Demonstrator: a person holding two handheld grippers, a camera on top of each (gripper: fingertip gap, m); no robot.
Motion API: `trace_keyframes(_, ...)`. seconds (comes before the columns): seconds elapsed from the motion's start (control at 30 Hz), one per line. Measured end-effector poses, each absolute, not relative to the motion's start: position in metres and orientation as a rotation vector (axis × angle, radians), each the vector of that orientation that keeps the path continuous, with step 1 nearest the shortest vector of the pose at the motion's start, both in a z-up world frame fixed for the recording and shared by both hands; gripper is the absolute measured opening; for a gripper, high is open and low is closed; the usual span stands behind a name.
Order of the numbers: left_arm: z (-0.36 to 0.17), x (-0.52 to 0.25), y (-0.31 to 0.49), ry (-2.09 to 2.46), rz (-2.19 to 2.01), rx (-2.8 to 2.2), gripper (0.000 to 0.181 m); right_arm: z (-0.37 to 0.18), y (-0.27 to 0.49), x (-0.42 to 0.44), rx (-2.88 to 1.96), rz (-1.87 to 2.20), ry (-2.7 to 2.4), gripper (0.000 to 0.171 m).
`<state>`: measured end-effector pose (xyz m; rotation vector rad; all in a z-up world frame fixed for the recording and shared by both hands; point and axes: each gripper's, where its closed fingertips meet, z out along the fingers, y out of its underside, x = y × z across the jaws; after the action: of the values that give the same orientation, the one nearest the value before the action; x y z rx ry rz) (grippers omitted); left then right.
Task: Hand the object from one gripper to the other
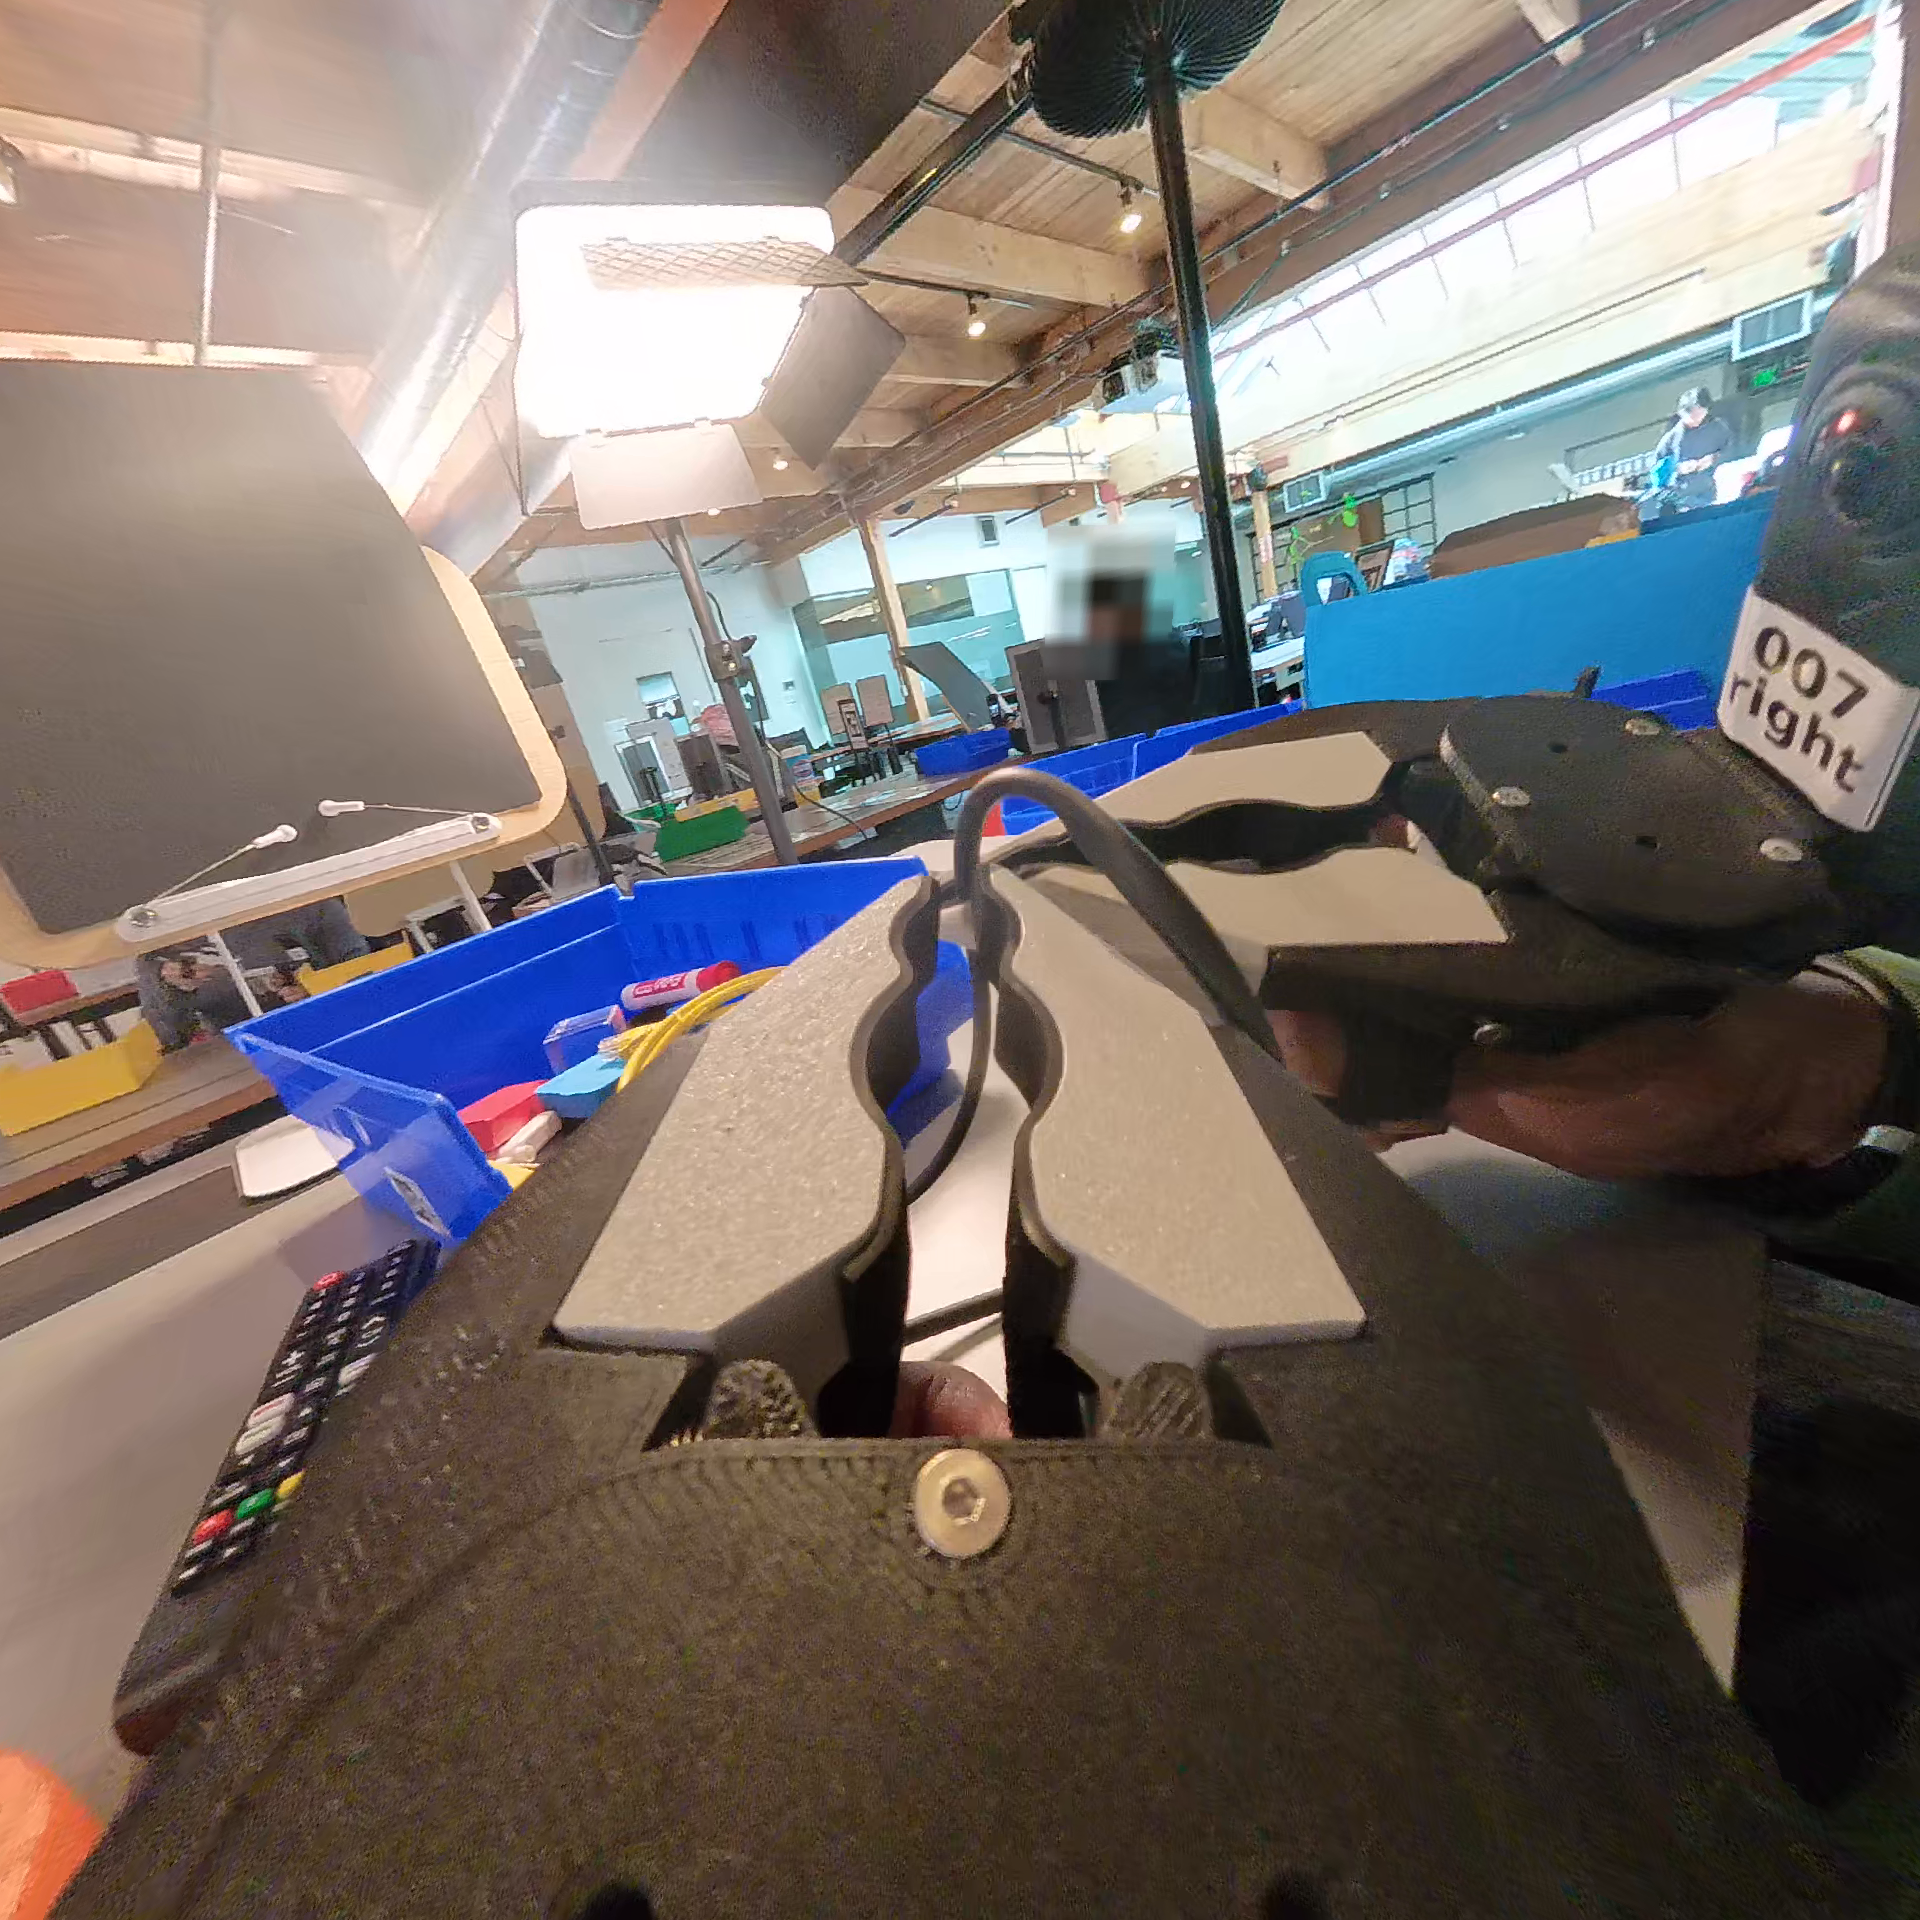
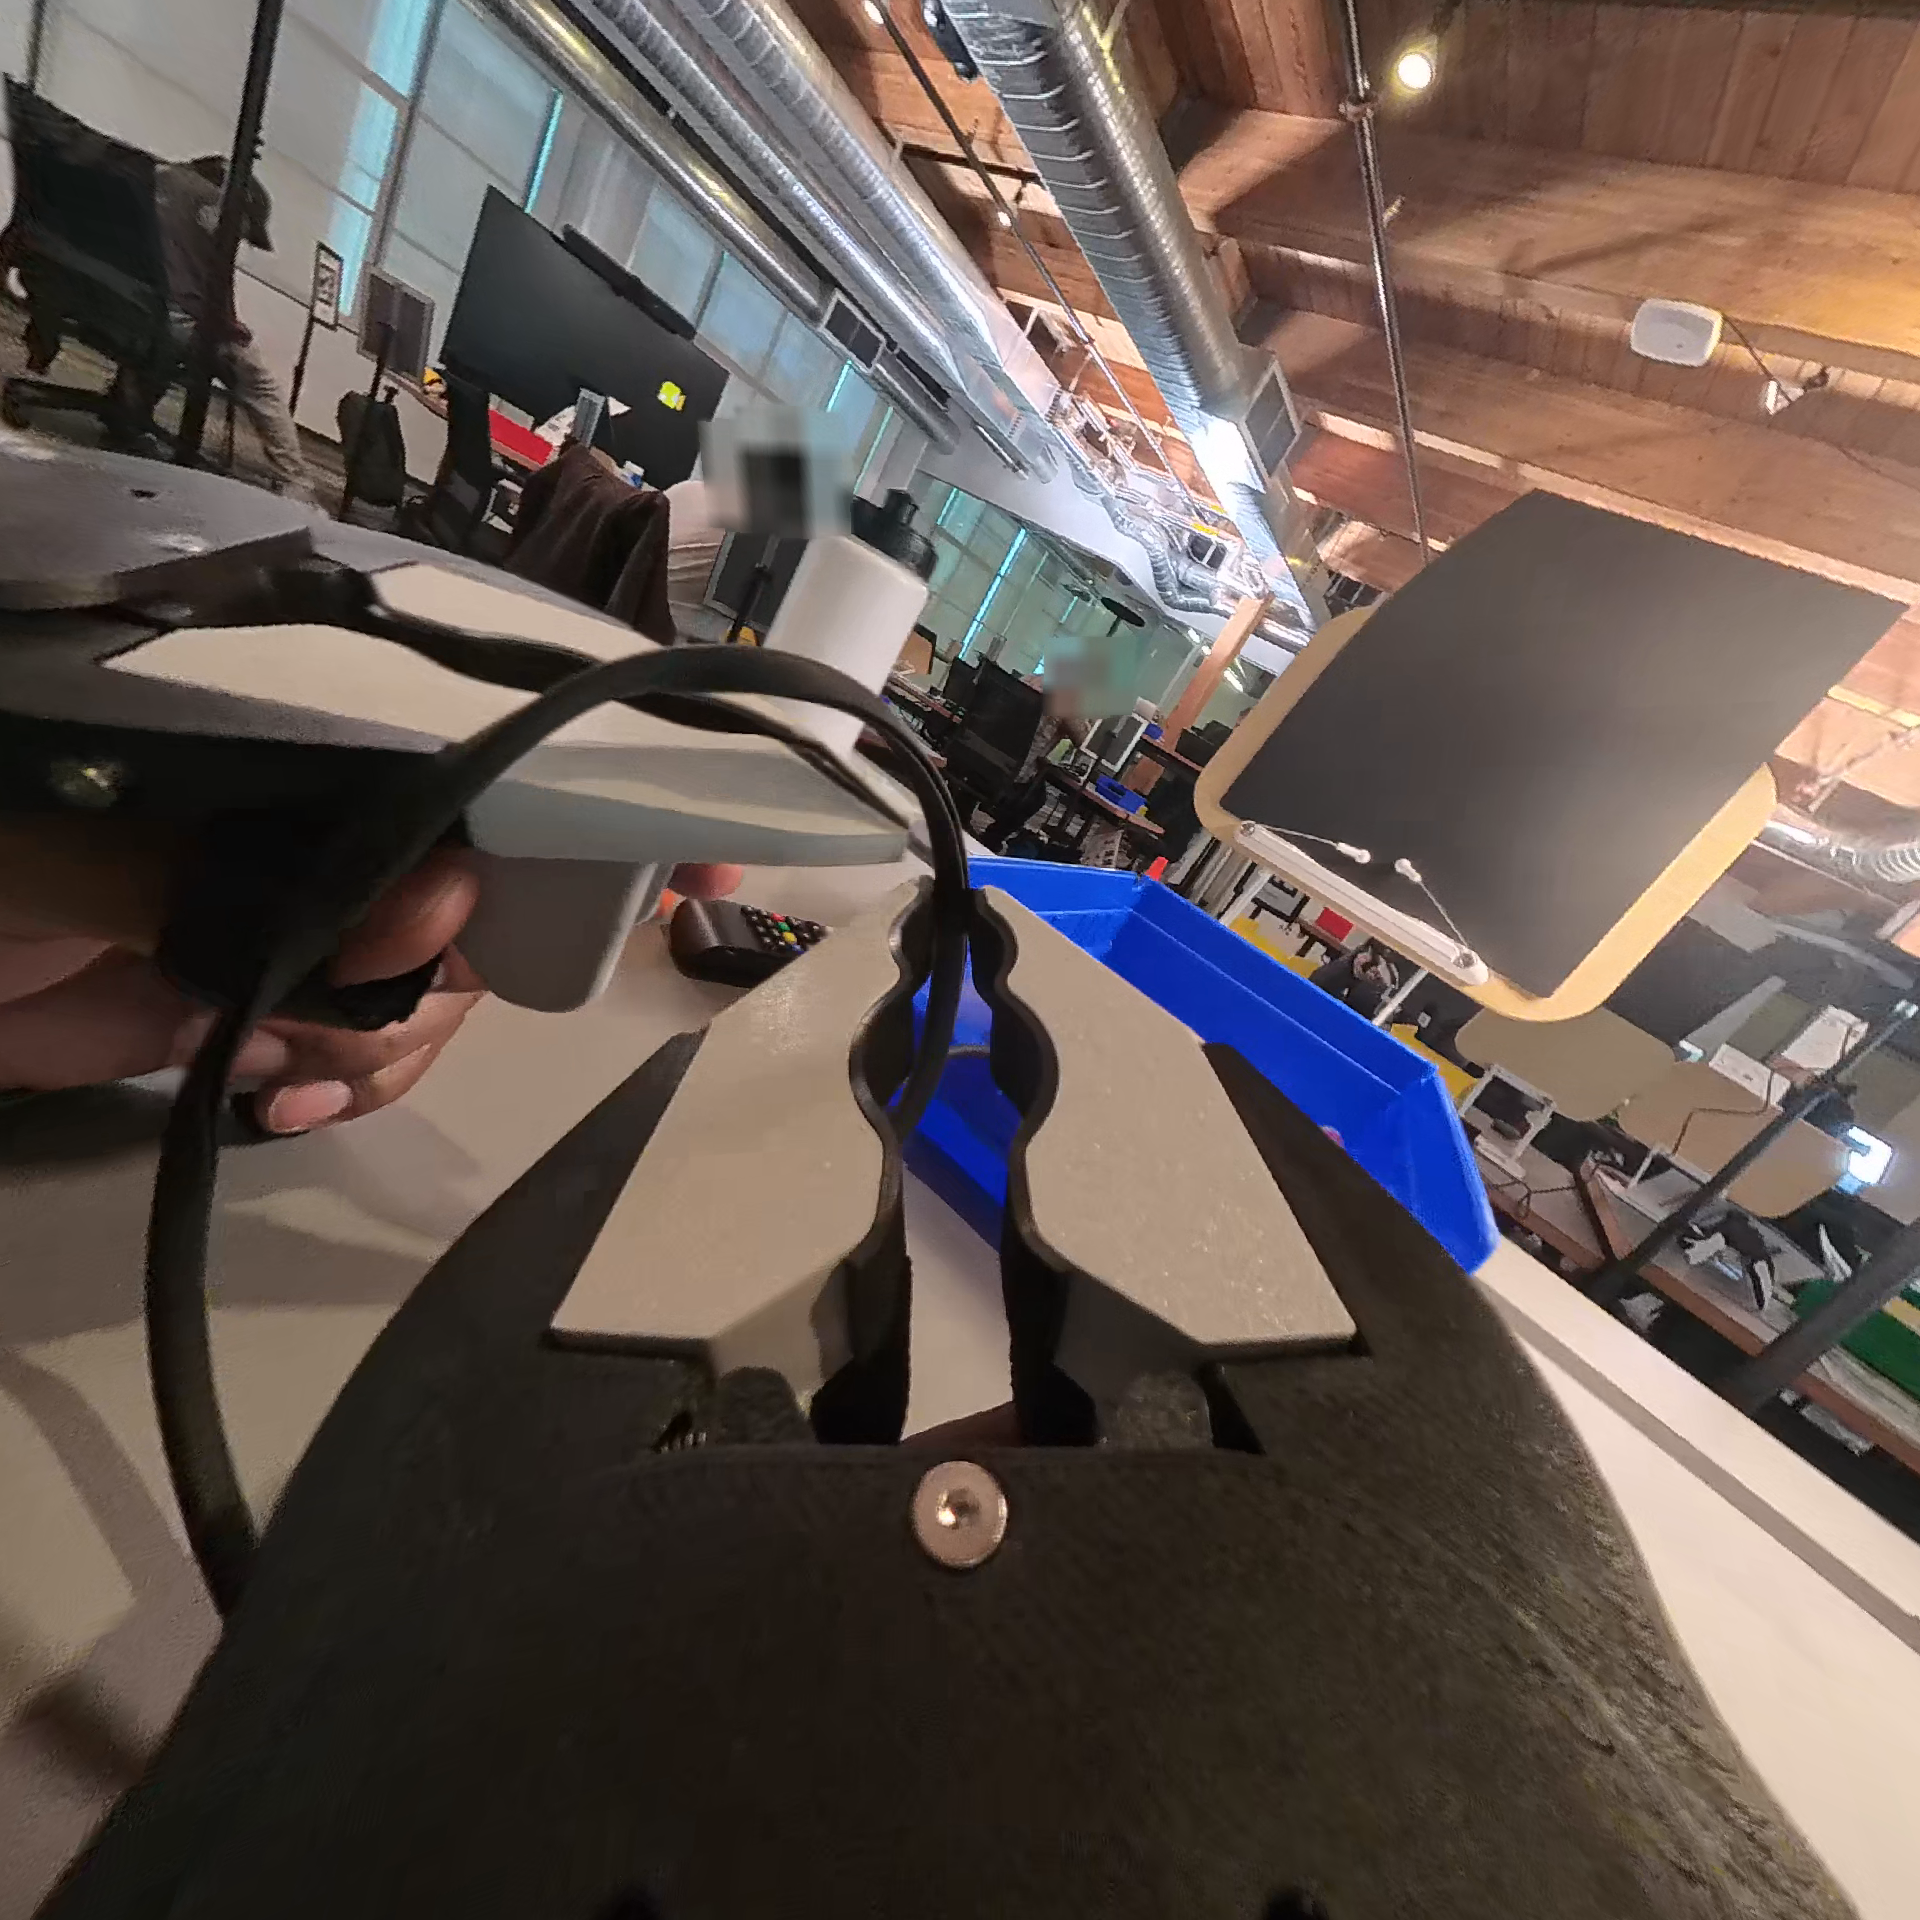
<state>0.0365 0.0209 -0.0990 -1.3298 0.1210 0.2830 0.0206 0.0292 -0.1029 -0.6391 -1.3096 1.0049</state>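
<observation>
A black cable is pinched between my left gripper's grey fingertips. It loops up and runs down to the right over my right gripper, which reaches in from the right so that the tips nearly touch. In the right wrist view the cable sits between my right gripper's closed fingertips. It arcs left across my left gripper and hangs down at the left. Both grippers are held above the white table.
A blue bin with small items and a yellow cord stands ahead left; it also shows in the right wrist view. A black remote lies on the table at the left. A white cylinder stands behind my left gripper.
</observation>
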Motion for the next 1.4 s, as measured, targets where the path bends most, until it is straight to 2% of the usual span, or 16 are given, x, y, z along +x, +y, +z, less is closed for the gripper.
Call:
trace_keyframes(0.03,-0.099,0.036,0.021,0.120,0.295,-1.331,0.006,-0.102,0.031,0.021,-0.652,1.012,-1.302,0.006)
trace_keyframes(0.5,-0.110,0.035,0.026,0.155,0.385,-1.388,0.010,-0.095,0.032,0.025,-0.665,1.096,-1.267,0.006)
trace_keyframes(0.8,-0.113,0.044,0.029,0.219,0.396,-1.398,0.016,-0.085,0.015,0.037,-0.620,1.340,-1.271,0.006)
trace_keyframes(0.97,-0.111,0.043,0.027,0.204,0.384,-1.388,0.013,-0.088,0.008,0.037,-0.605,1.361,-1.303,0.006)
trace_keyframes(1.13,-0.109,0.043,0.026,0.204,0.402,-1.377,0.004,-0.087,0.006,0.038,-0.594,1.365,-1.306,0.006)
trace_keyframes(1.4,-0.105,0.030,0.022,0.125,0.398,-1.374,0.003,-0.092,0.005,0.035,-0.593,1.322,-1.326,0.007)
